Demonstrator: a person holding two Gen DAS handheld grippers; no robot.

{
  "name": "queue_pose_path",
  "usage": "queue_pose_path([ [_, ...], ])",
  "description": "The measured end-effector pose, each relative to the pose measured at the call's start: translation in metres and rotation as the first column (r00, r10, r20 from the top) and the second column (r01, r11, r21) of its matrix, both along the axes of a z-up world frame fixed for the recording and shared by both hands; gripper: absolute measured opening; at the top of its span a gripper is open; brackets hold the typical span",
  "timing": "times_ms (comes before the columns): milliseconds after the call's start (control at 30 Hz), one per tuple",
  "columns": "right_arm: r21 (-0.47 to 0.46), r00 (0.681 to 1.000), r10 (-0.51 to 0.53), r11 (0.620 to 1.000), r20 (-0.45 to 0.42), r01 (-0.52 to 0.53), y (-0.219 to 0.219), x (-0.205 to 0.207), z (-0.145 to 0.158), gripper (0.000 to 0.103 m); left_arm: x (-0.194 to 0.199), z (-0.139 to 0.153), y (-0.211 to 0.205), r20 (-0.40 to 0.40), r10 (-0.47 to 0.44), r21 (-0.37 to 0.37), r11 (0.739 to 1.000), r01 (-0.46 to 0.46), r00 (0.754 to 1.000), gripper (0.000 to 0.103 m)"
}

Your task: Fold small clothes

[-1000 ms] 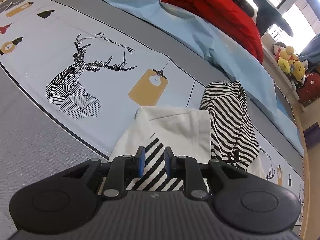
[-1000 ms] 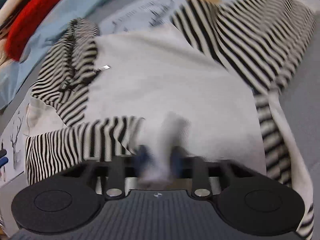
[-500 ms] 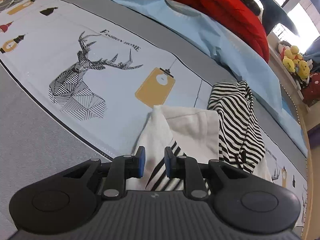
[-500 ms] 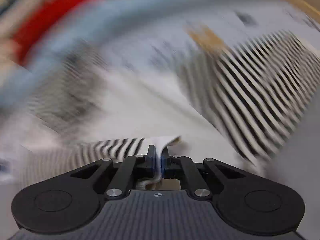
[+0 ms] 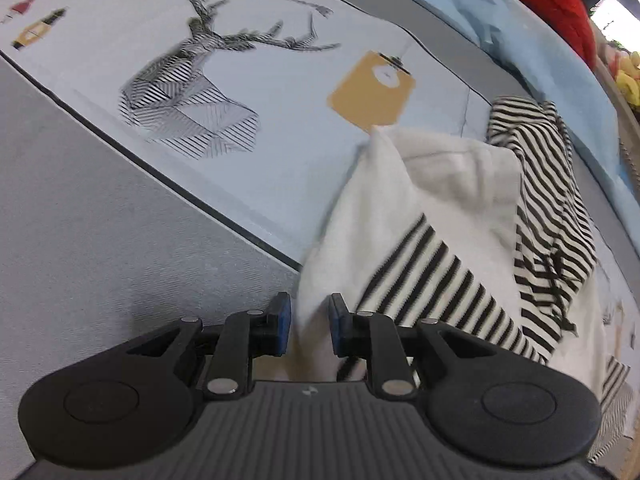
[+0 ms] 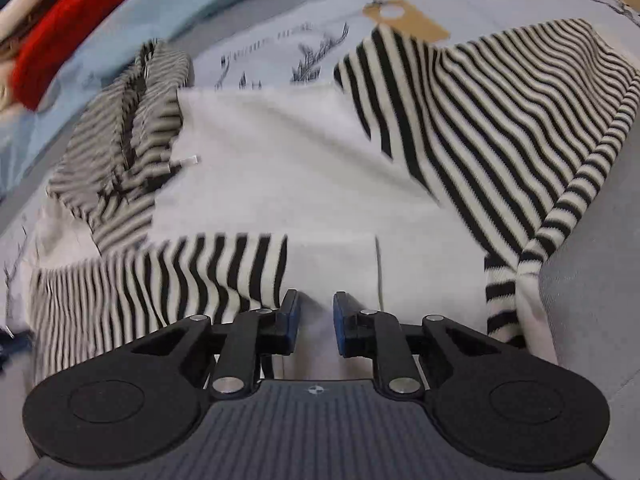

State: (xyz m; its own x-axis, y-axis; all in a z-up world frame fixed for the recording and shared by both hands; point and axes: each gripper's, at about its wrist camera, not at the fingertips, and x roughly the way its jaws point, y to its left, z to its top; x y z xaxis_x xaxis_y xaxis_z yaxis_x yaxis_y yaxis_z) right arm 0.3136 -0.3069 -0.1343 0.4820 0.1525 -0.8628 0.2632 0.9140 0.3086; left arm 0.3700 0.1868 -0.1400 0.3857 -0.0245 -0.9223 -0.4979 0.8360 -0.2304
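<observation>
In the left wrist view, the left gripper [image 5: 308, 326] sits at lower centre with its blue-padded fingers [image 5: 282, 322] parted by a moderate gap. A white edge of the striped garment [image 5: 448, 216] runs down into that gap, but neither pad visibly presses it. From there the garment spreads up and to the right: a white panel, a striped band just right of the fingers, and a bunched striped part at the right edge. It lies across the boundary between grey fabric at the left and the printed sheet [image 5: 280, 120], whose deer drawing is at upper left and yellow tag shape at upper centre.

In the right wrist view, the right gripper [image 6: 316, 318] is likewise parted at lower centre, with white cloth of the garment [image 6: 280, 152] under and between the pads, not pinched. A striped sleeve lies to the left of the fingers, a broad striped panel fills the upper right, and a red blanket [image 6: 68, 36] shows at upper left.
</observation>
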Motion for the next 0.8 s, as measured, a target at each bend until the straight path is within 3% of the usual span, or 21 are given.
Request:
queue_pose_path([
  [100,-0.011,0.998,0.005,1.000,0.068,-0.004,-0.001,-0.002,0.011,0.021,-0.002,0.023,-0.010,0.098,-0.031,-0.047,0.998,0.035,0.995,0.021],
  [167,0.013,0.999,0.011,1.000,0.032,-0.011,-0.004,-0.002,0.005,0.022,-0.003,0.028,-0.020,0.129,-0.065,-0.076,0.994,0.076,0.989,0.021],
  [200,0.012,1.000,0.010,1.000,-0.009,-0.010,-0.005,0.000,-0.001,0.022,0.000,0.023,-0.023,0.114,-0.072,-0.100,0.992,0.083,0.991,0.022],
  [267,0.002,0.999,0.010,1.000,-0.030,-0.010,-0.005,-0.002,-0.007,0.022,0.003,-0.002,-0.021,0.006,-0.053,-0.145,0.988,0.053,0.999,0.022],
  [300,0.001,1.000,0.010,1.000,-0.020,-0.010,-0.004,0.000,-0.004,0.022,0.002,-0.014,-0.019,-0.035,-0.036,-0.155,0.987,0.030,0.999,0.015],
  [367,-0.011,1.000,0.002,1.000,0.031,-0.001,-0.006,-0.003,0.005,0.022,0.002,-0.013,-0.022,-0.034,-0.031,-0.124,0.992,0.027,0.999,0.013],
  [500,0.002,0.989,-0.050,0.999,0.137,0.050,-0.029,-0.006,0.024,0.022,0.005,0.016,-0.051,0.069,-0.123,-0.026,0.992,0.125,0.990,0.019],
  [733,-0.013,0.936,-0.227,0.971,0.269,0.239,-0.111,-0.019,0.037,0.022,0.009,0.022,-0.083,0.102,-0.173,-0.049,0.983,0.179,0.980,0.021],
  [800,0.005,0.908,-0.293,0.952,0.299,0.306,-0.146,-0.024,0.036,0.016,0.010,0.023,-0.090,0.111,-0.189,-0.034,0.980,0.194,0.976,0.021],
])
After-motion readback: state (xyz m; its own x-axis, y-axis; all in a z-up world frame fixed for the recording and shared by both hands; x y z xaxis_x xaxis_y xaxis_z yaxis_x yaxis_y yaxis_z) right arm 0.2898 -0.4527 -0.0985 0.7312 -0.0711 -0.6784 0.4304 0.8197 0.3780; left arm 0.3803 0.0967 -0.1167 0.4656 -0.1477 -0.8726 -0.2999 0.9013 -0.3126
